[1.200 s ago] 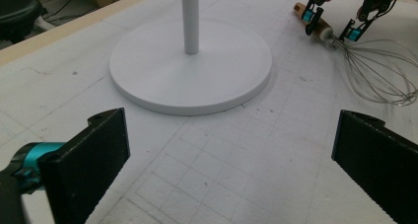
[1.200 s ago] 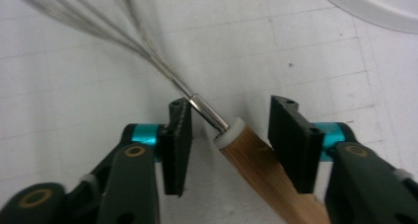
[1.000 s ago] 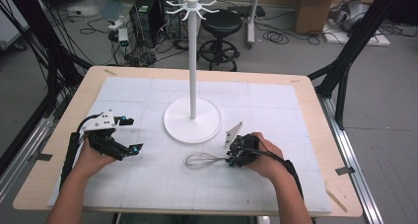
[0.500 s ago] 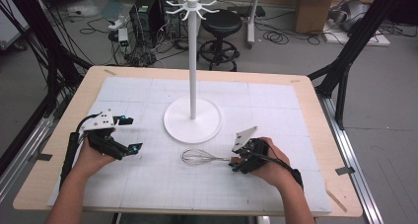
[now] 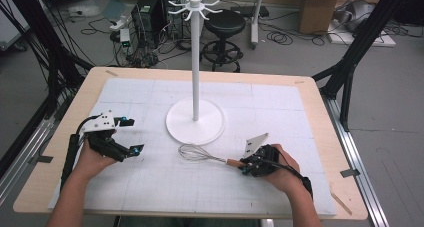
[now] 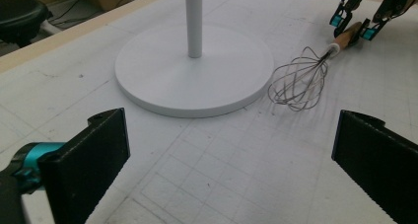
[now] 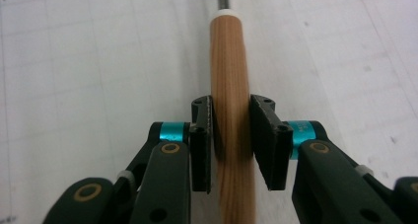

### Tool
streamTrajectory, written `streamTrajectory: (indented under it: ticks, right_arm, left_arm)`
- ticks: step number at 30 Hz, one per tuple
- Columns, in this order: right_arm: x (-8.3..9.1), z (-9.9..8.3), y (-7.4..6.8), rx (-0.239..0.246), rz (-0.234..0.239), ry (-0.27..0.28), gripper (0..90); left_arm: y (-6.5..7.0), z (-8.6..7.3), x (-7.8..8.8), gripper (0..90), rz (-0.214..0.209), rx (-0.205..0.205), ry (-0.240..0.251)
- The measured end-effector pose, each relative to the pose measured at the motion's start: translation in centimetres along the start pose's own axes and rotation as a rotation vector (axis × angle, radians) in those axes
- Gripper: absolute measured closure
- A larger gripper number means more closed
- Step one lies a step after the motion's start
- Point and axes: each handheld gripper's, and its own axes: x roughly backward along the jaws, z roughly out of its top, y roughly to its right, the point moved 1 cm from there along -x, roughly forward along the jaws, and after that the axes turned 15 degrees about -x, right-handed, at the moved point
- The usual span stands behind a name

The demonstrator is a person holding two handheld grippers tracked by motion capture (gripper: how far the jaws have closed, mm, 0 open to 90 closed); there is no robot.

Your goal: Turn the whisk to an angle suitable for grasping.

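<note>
Whisk handle sits clamped between right gripper fingers just closing; left gripper fingers gape.

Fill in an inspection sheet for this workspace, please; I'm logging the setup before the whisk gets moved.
Surface: wooden table under a white grid mat, flat.
Job's things: whisk lies on the mat, wire head toward the white hook stand, wooden handle toward the person.
Clutter: nothing seen on the mat.
Grippers: right gripper has just been closing and is shut on the handle; left gripper open, nothing between its jaws.
Cables: one trails from each gripper; more lie on the floor behind the table.
Surroundings: black stool, computer towers, cardboard boxes.
</note>
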Motion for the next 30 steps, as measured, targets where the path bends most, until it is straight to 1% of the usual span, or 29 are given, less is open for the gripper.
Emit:
streamTrajectory:
  ticks: [1,4,6,7,8,9,13,15,16,17,18,22,24,26,27,30]
  right_arm:
    - [0.0,0.0,0.0,0.0,0.0,0.0,71.4]
    - [-0.6,1.0,-0.4,0.021,0.015,0.003,71.4]
    - [-1.1,1.7,-0.8,0.043,0.023,0.003,71.4]
    - [-1.3,2.1,-0.9,0.056,0.022,0.006,71.5]
    - [-1.8,2.8,-1.3,0.074,0.036,0.005,71.6]
    - [-1.8,2.8,-1.3,0.074,0.036,0.005,71.6]
    - [-2.8,4.3,-2.0,0.1,0.055,0.002,71.7]
    - [-3.3,5.1,-2.3,0.118,0.067,0.002,71.7]
    - [-3.8,5.9,-2.7,0.134,0.076,0.004,71.7]
    - [-4.1,6.3,-2.9,0.143,0.079,0.007,71.7]
    - [-4.1,6.3,-2.9,0.143,0.079,0.007,71.7]
    - [-5.1,8.1,-3.5,0.158,0.101,0.01,71.8]
    - [-5.6,8.9,-3.8,0.173,0.103,0.01,71.8]
    - [-6.1,9.7,-4.1,0.179,0.119,0.007,71.8]
    - [-6.3,10.0,-4.2,0.188,0.118,0.005,71.8]
    - [-6.7,10.6,-4.4,0.189,0.127,0.004,71.8]
  left_arm:
    - [0.0,0.0,0.0,1.7,-0.001,0.0,0.0]
    - [0.1,0.1,0.1,1.7,0.002,-0.003,0.001]
    - [0.1,0.1,0.1,1.7,0.002,-0.006,0.003]
    - [0.1,0.2,0.2,1.7,0.004,-0.007,0.003]
    - [0.1,0.2,0.3,1.7,0.007,-0.007,0.004]
    - [0.1,0.2,0.4,1.7,0.007,-0.008,0.004]
    - [0.1,0.3,0.6,1.7,0.01,-0.01,0.01]
    - [0.1,0.3,0.6,1.7,0.011,-0.009,0.013]
    - [0.1,0.4,0.7,1.7,0.012,-0.011,0.013]
    - [0.1,0.4,0.7,1.7,0.013,-0.009,0.014]
    - [0.1,0.4,0.7,1.7,0.013,-0.012,0.016]
    - [0.0,0.5,1.0,1.7,0.016,-0.014,0.019]
    - [0.0,0.5,1.1,1.7,0.021,-0.016,0.017]
    - [0.0,0.6,1.2,1.7,0.021,-0.015,0.018]
    - [0.0,0.6,1.2,1.7,0.019,-0.015,0.018]
    - [0.0,0.6,1.2,1.7,0.019,-0.017,0.02]
